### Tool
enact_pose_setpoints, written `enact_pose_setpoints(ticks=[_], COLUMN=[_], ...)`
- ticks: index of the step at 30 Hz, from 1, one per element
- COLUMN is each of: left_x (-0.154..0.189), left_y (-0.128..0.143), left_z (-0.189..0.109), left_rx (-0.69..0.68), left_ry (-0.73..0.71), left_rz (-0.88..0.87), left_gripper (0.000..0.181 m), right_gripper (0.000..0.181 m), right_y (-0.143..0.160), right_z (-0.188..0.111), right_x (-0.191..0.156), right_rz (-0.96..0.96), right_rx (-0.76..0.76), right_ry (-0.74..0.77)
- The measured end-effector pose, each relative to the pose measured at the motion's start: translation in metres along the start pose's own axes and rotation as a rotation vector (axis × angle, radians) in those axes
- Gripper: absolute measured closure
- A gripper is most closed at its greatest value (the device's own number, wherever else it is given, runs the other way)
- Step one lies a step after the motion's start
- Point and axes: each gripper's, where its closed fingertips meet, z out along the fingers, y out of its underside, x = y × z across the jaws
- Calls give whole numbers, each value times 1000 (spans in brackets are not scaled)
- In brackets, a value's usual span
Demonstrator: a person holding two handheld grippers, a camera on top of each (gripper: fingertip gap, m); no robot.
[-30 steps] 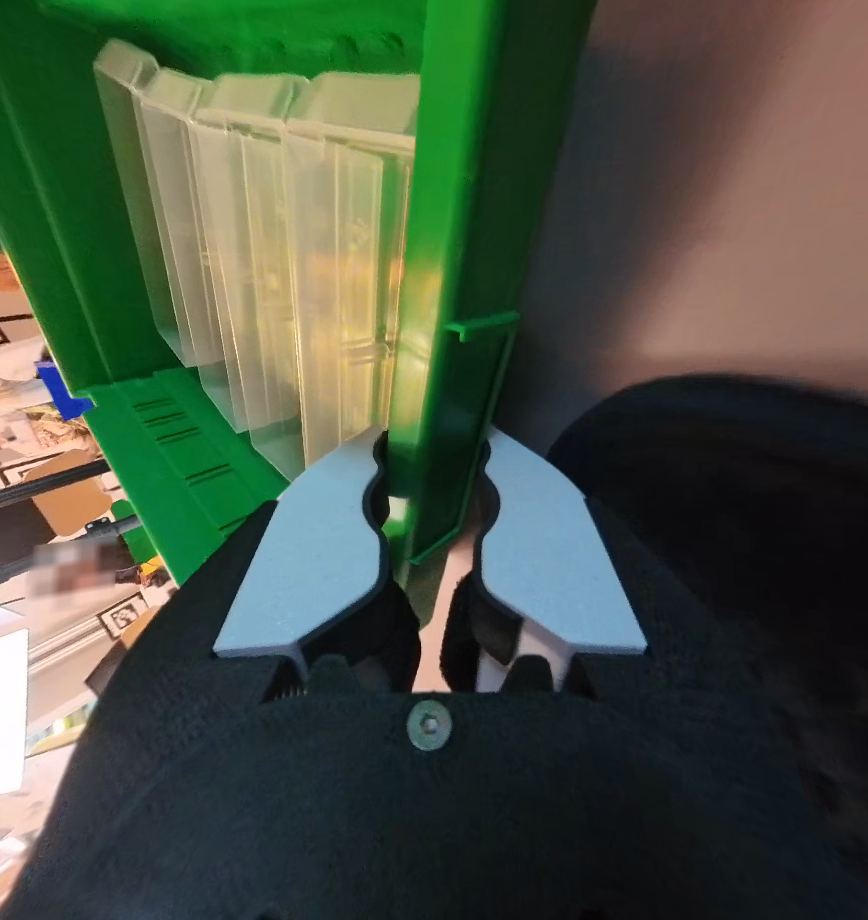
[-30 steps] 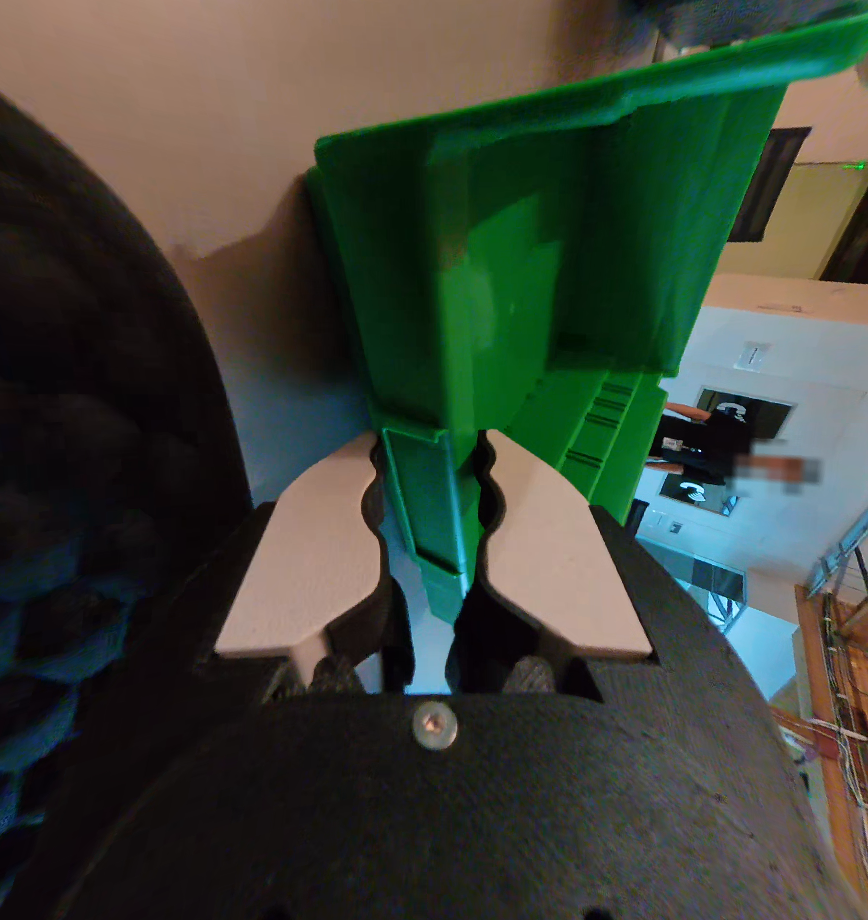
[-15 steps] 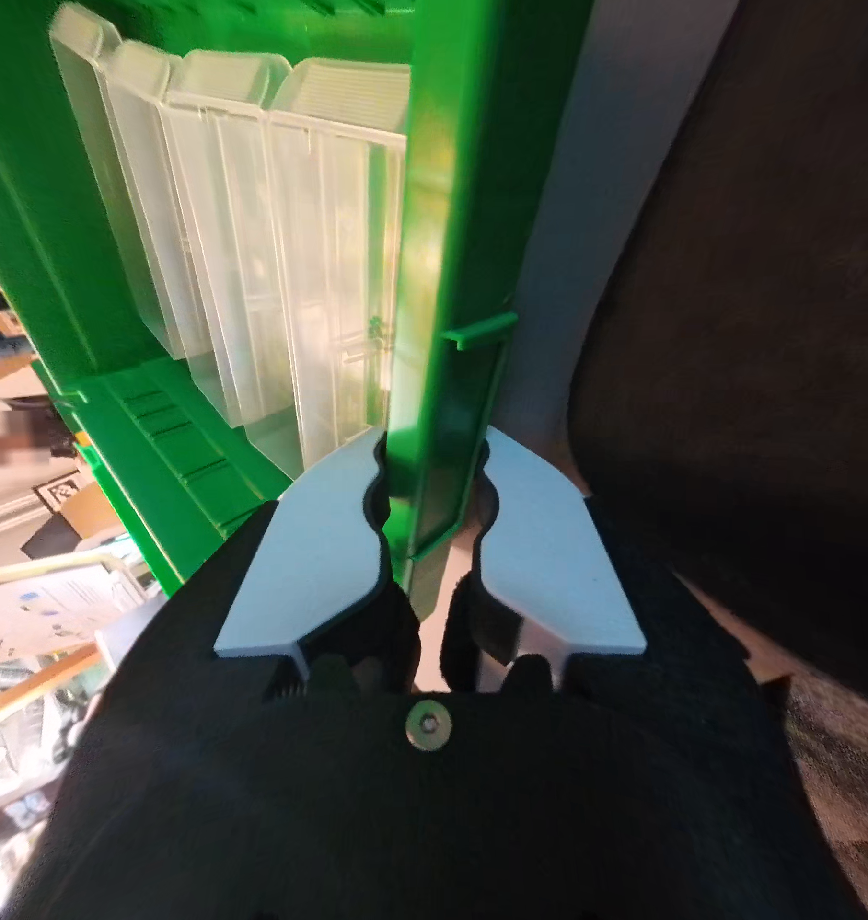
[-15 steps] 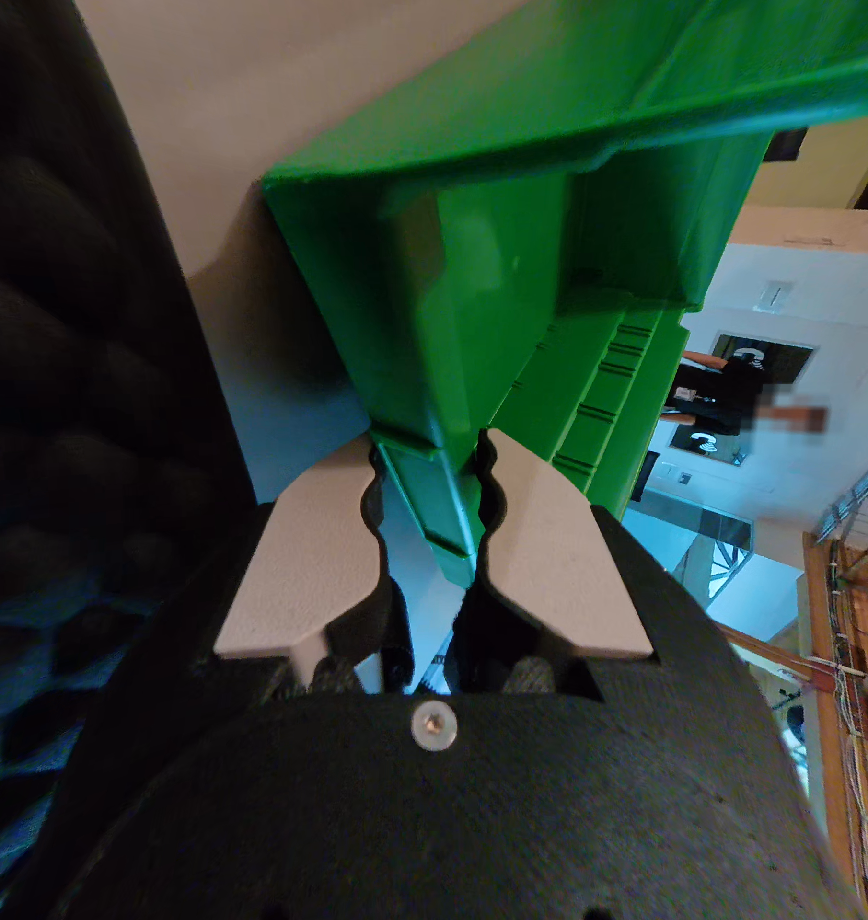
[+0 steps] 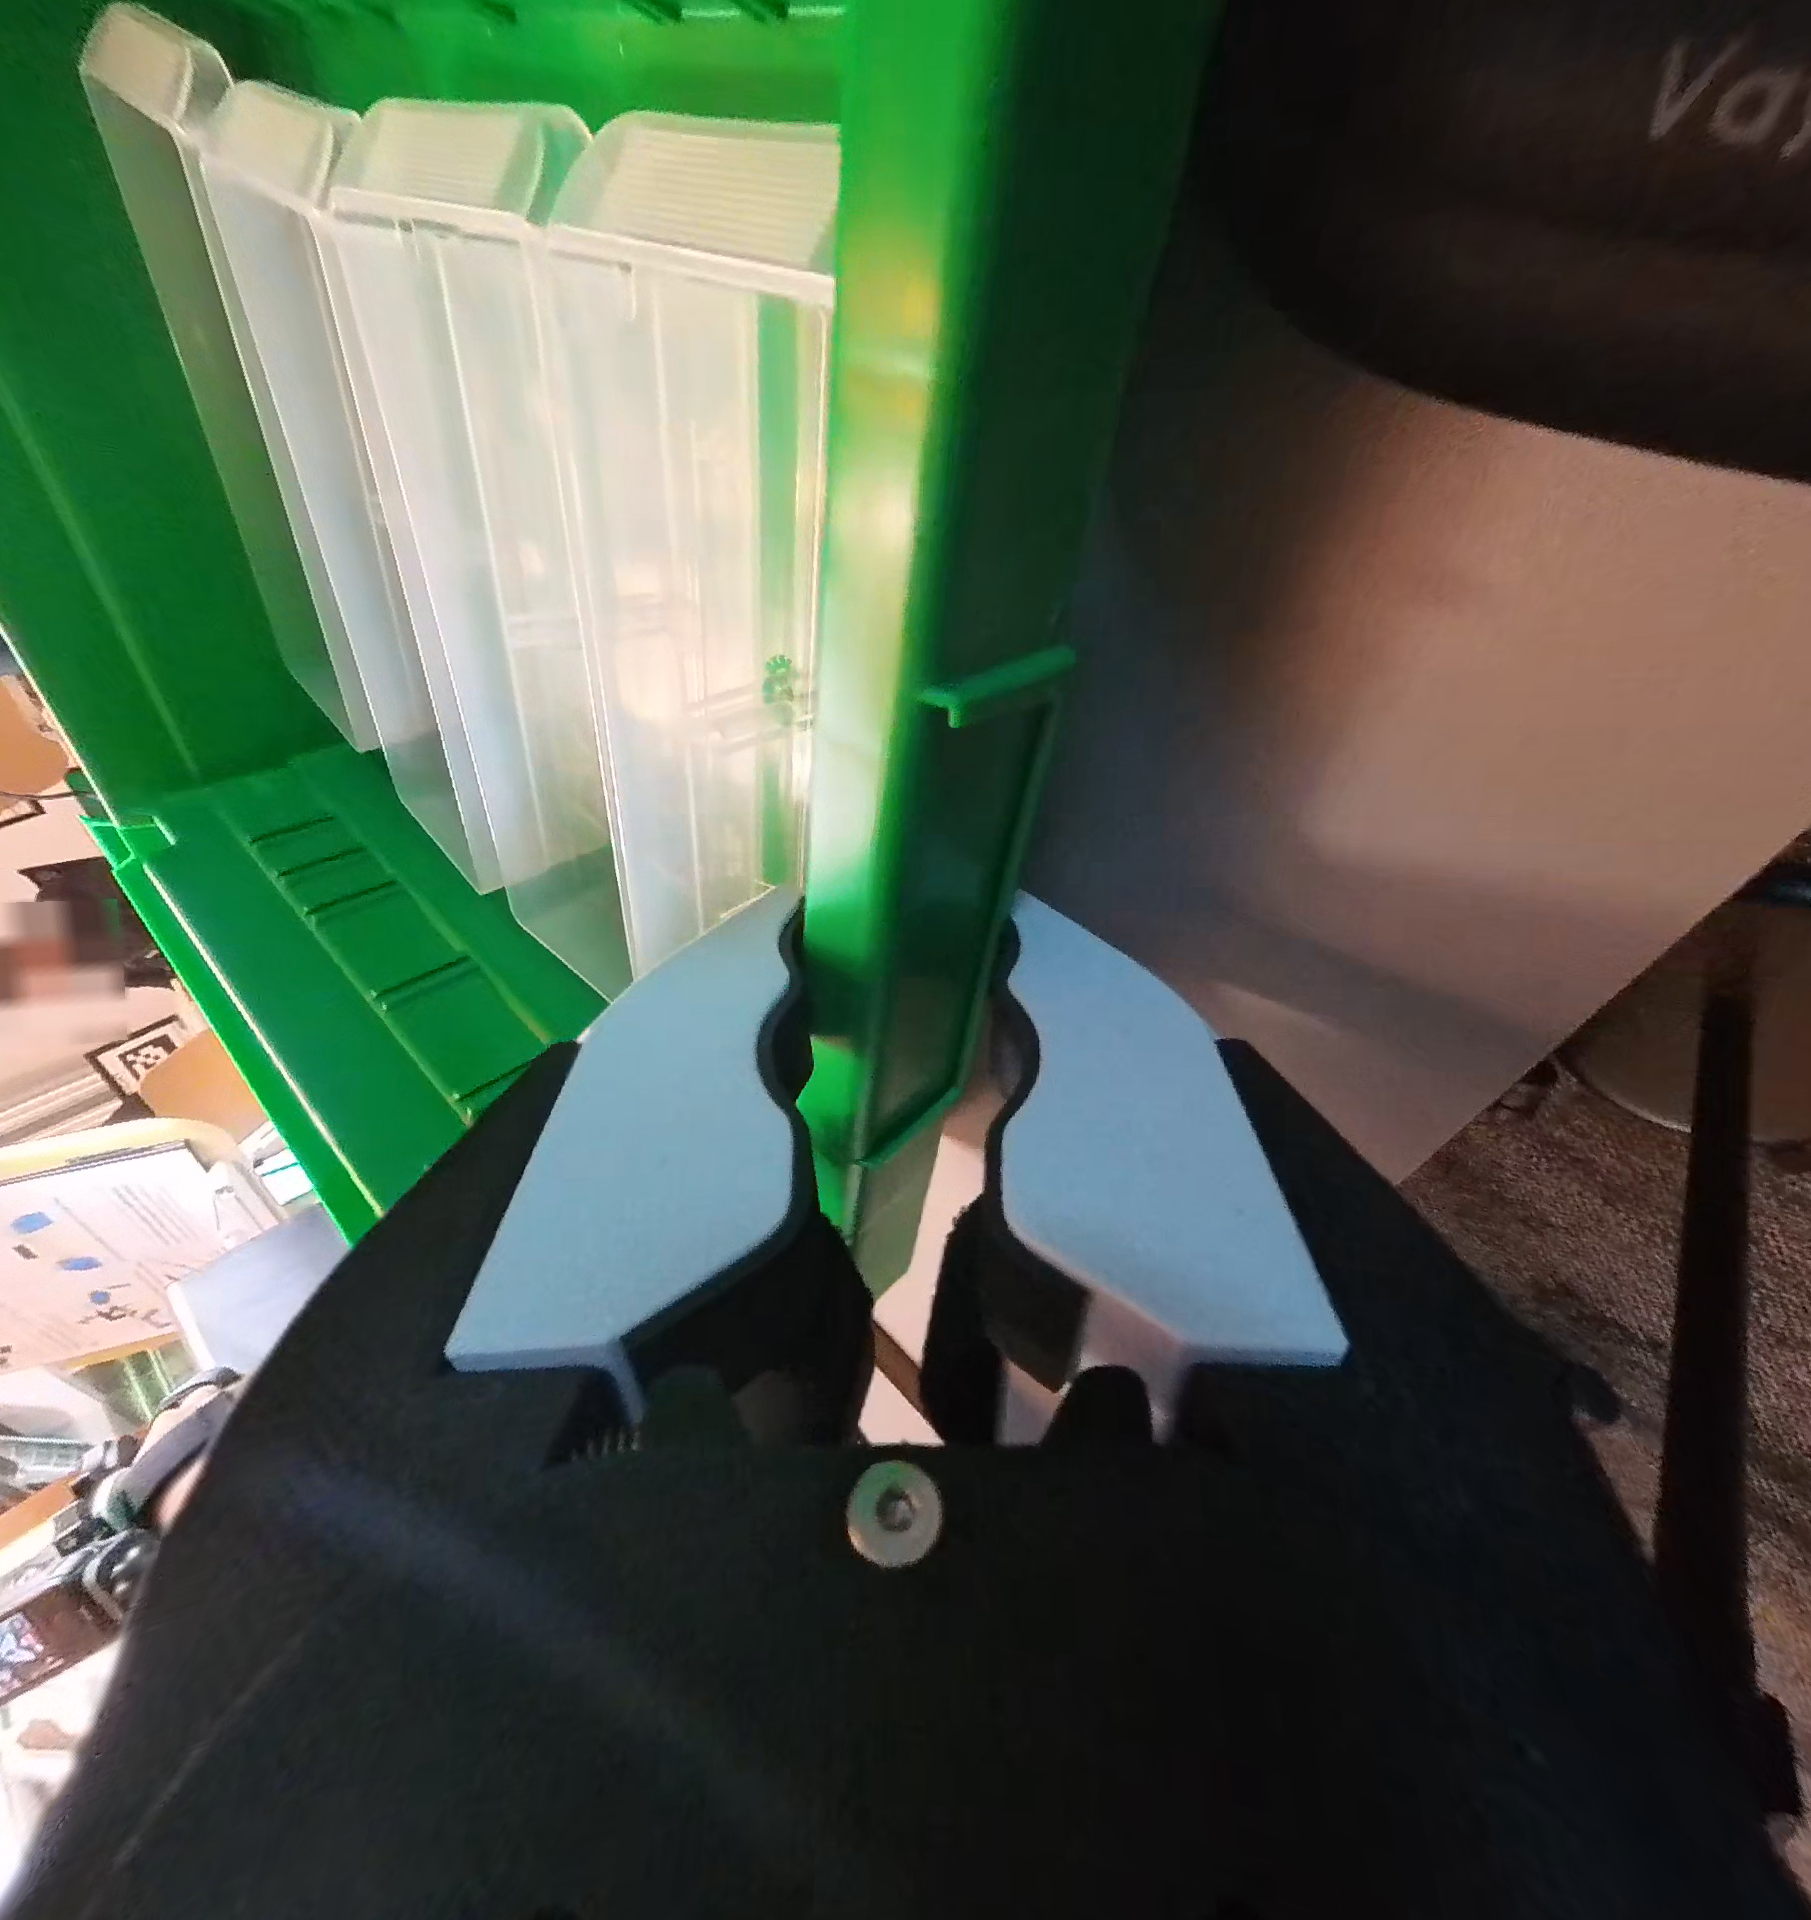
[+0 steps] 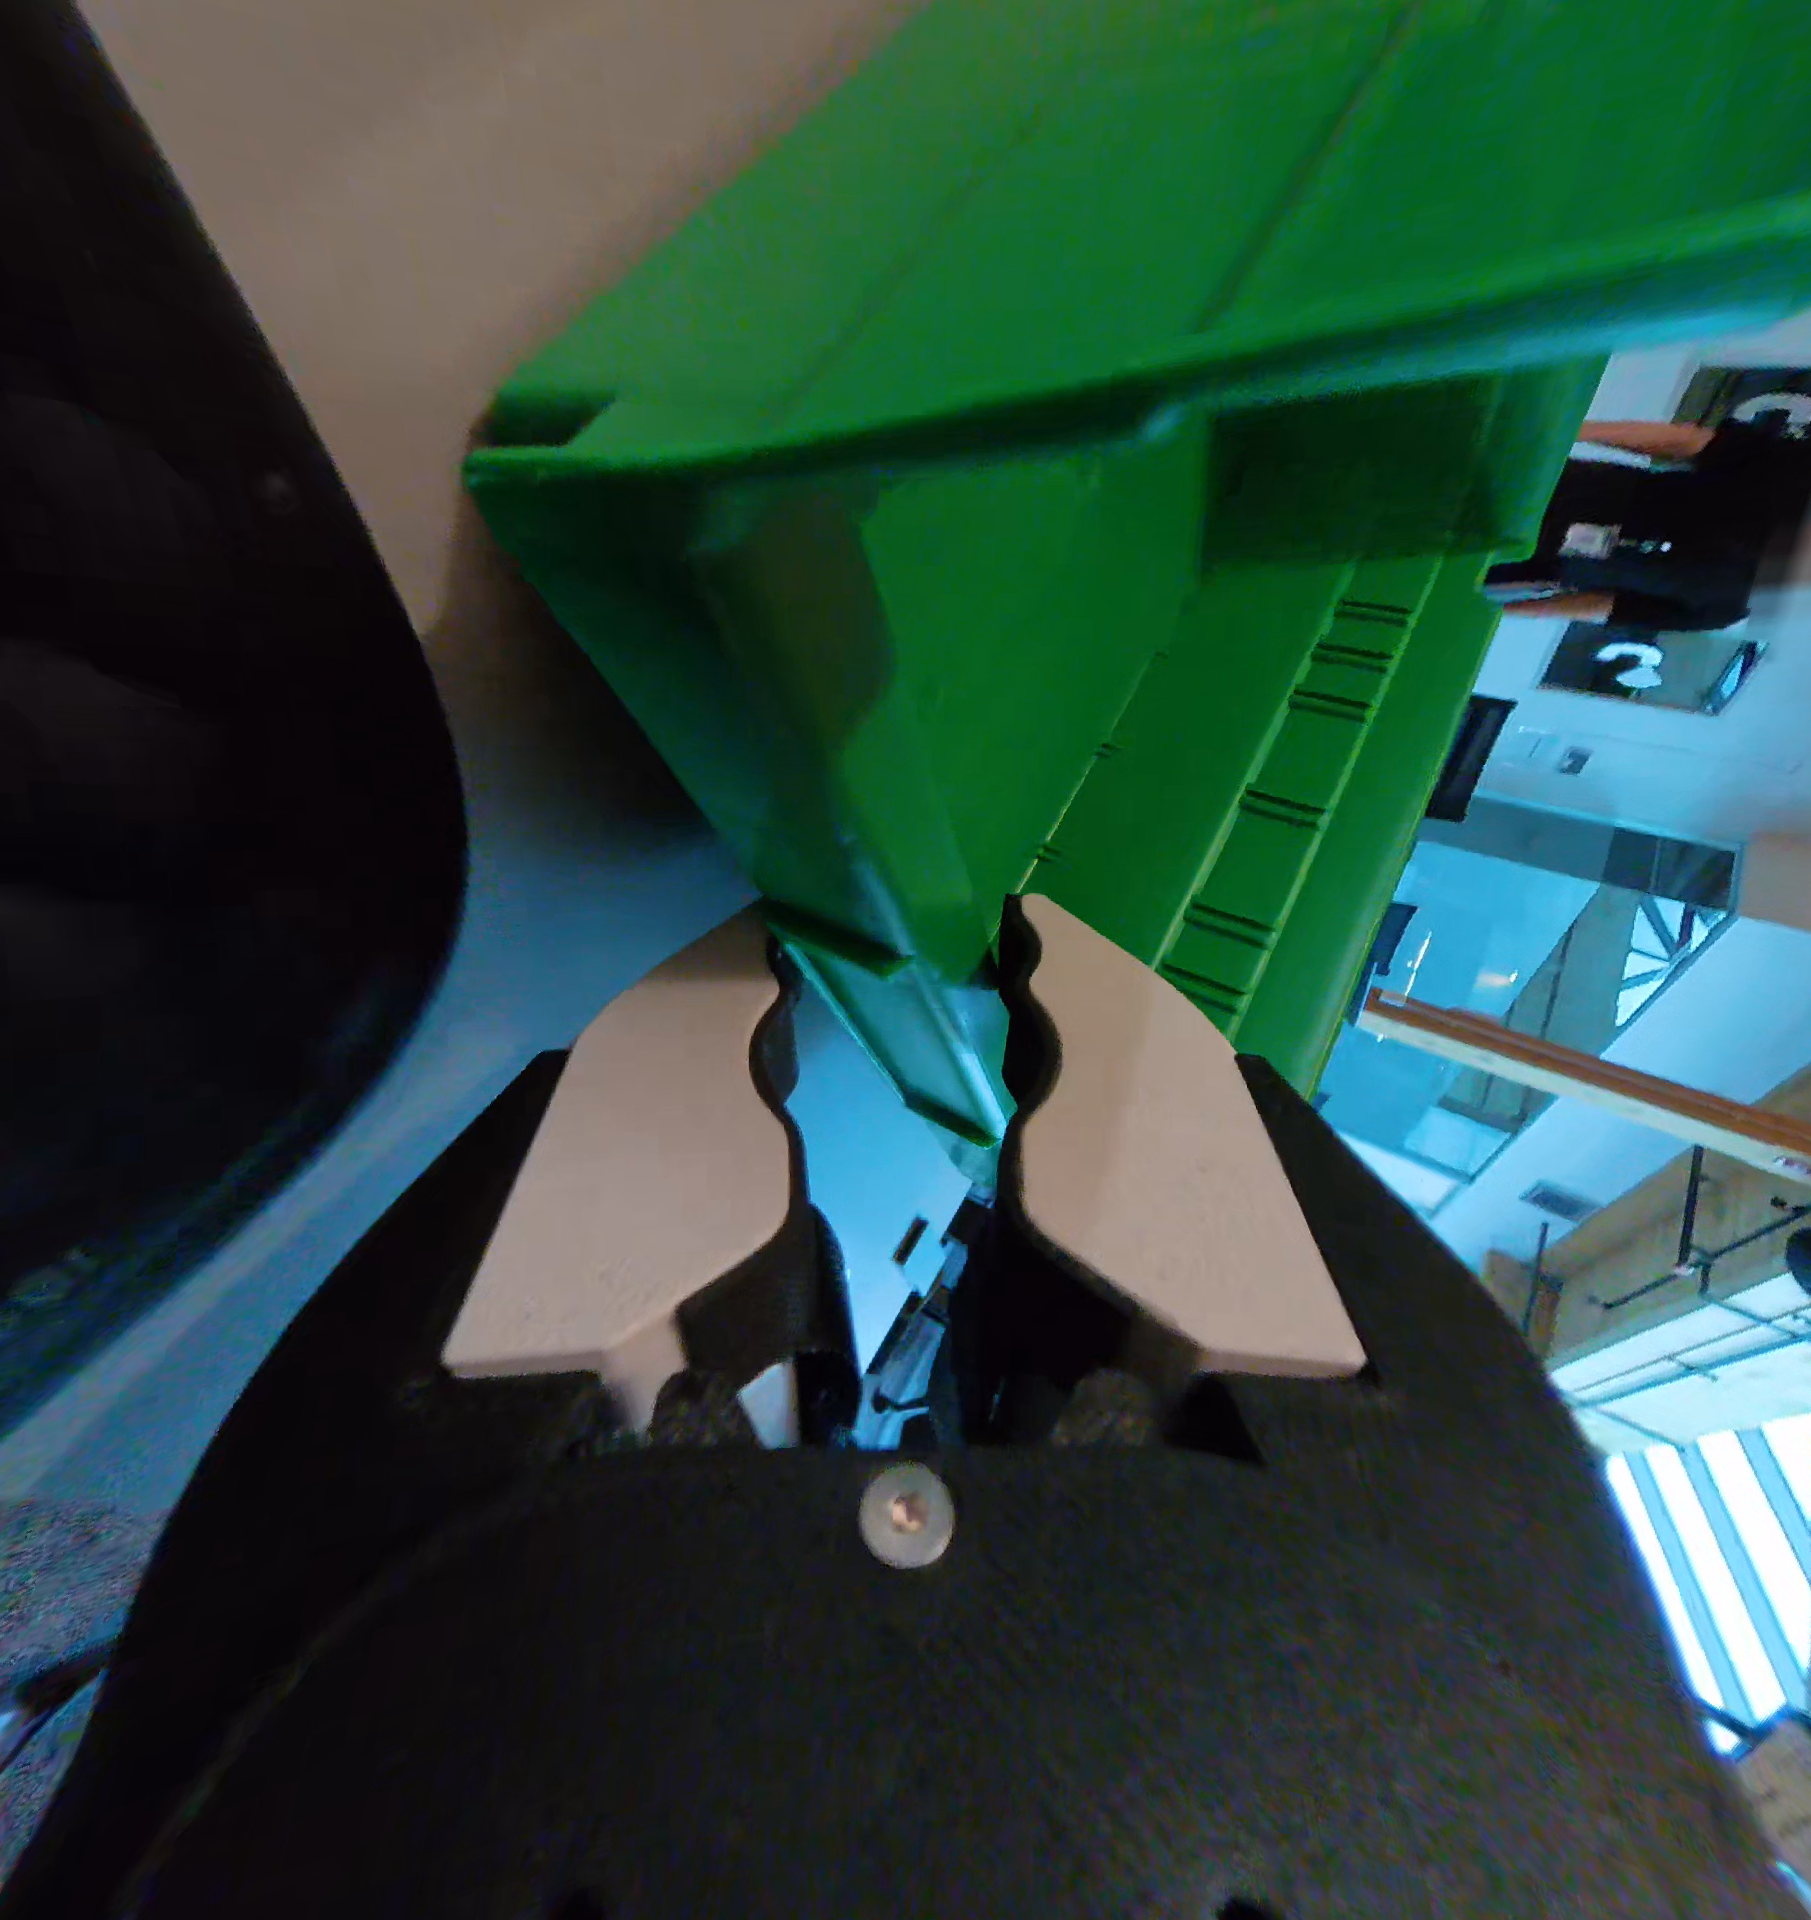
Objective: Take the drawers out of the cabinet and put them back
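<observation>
Green plastic cabinet (image 5: 942, 436) held off its base and turned on its side, clamped at two edges. Left claw (image 5: 896, 1023) closed on a thin side wall of the cabinet, grey fingers (image 5: 662, 1132) pressed against either face of that wall, right where a small recessed panel with a raised tab sits. Just to the left of that wall, four clear drawers (image 5: 527, 499) seated in a row inside the cabinet, fronts facing the camera, sides touching or nearly so, all pushed in. Beyond the drawers, a ribbed green panel of the cabinet, then a cluttered room, blurred. To the right of the clamped wall, a pale table (image 5: 1420, 748) surface, with a dark rounded shape bearing some lettering above it and patterned carpet lower right.

Right claw (image 6: 890, 1023) closed on another cabinet (image 6: 984, 644) edge, beige fingers (image 6: 631, 1174) gripping a narrow green flange at a lower corner. Drawers hidden from this side; only solid green walls and the ribbed panel showing. Dark bulky shape at left, pale surface behind, bright room with a person in dark clothing far right.
</observation>
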Motion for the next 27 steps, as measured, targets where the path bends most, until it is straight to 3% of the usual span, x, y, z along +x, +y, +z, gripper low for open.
enact_pose_setpoints(ticks=[6, 9, 11, 14, 17, 19, 21, 23, 25, 27], left_x=[4, 2, -1, -21, -58, -90, -124, -152, -168, -189], left_y=[15, 7, 0, -22, -59, -89, -128, -162, -198, -236], left_z=[-3, -1, -7, -44, -111, -163, -225, -269, -279, -256], left_rx=[-137, -34, 63, 299, 622, 825, 1143, 1471, 1712, 1772], left_ry=[50, 8, -4, -40, -110, -255, -433, -470, -379, -259], left_rz=[-11, -57, -118, -298, -463, -534, -654, -922, -1136, -1308], left_gripper=[151, 149, 140, 122, 111, 103, 96, 91, 91, 91], right_gripper=[144, 137, 119, 94, 83, 78, 75, 81, 82, 87], right_y=[27, 21, 13, 0, -32, -66, -104, -132, -160, -192], right_z=[3, 0, -9, -33, -73, -111, -163, -205, -223, -217], right_x=[1, -4, -9, 1, 33, 68, 105, 143, 167, 185], right_rz=[55, 167, 277, 433, 614, 736, 857, 1055, 1251, 1450], right_rx=[-41, 56, 153, 299, 554, 812, 1155, 1449, 1640, 1730], right_ry=[-2, -64, -165, -243, -273, -231, -167, -104, -145, -233])
